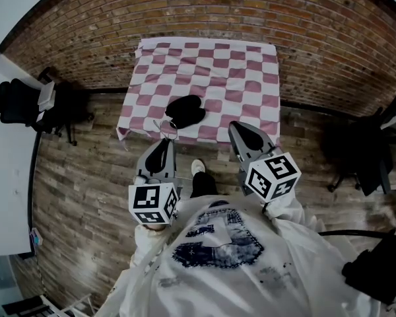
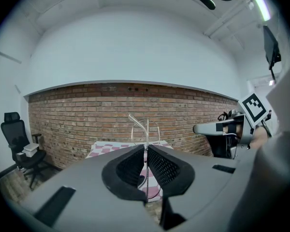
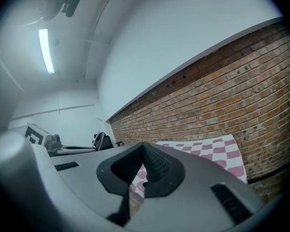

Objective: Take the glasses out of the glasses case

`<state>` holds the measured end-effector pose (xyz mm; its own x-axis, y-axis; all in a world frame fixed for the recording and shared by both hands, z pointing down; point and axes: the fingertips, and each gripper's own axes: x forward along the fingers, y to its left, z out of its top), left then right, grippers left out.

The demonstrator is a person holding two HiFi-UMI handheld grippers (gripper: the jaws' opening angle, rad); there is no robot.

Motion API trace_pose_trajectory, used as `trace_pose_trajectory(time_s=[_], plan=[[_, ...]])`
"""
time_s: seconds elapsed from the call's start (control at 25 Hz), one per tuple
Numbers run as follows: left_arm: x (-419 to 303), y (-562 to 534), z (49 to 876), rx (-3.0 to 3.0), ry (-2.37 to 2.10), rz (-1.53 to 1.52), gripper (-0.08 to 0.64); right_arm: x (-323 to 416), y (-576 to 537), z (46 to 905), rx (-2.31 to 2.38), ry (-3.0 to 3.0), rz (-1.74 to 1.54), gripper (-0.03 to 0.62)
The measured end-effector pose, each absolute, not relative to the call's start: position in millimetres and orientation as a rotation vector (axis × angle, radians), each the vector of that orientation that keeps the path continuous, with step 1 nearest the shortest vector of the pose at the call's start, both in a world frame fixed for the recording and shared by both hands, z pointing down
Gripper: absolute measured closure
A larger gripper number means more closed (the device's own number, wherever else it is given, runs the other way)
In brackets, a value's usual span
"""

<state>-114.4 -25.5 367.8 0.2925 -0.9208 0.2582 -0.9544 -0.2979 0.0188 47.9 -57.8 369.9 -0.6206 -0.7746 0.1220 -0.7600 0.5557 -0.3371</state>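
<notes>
A black glasses case (image 1: 185, 110) lies open near the front edge of the table with the pink-and-white checked cloth (image 1: 237, 78). My left gripper (image 1: 166, 141) hangs in front of that table edge, off the case, shut on thin clear-framed glasses (image 1: 167, 128). In the left gripper view the glasses (image 2: 146, 128) stick up edge-on from between the closed jaws of the left gripper (image 2: 146, 149). My right gripper (image 1: 237, 128) is level with it on the right, also short of the table, its jaws together with nothing between them (image 3: 144, 147).
A brick wall (image 1: 204, 12) runs behind the table. A black office chair (image 1: 16, 101) stands at the left and dark chairs (image 1: 356, 157) at the right on the wooden floor. The person's shoe (image 1: 197, 167) shows below the table edge.
</notes>
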Motion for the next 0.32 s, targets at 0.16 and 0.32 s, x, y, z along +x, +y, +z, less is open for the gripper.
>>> trace_pose_trajectory(time_s=[0.16, 0.32], plan=[[-117.1, -26.0, 369.4, 2.376, -1.751, 0.296, 0.525, 47.1, -58.4, 371.3, -1.351, 2.737, -0.567, 0.580], [-119.2, -25.8, 370.9, 2.371, -1.750, 0.293, 0.525, 46.0, -58.2, 371.8, -1.353, 2.736, -0.567, 0.580]])
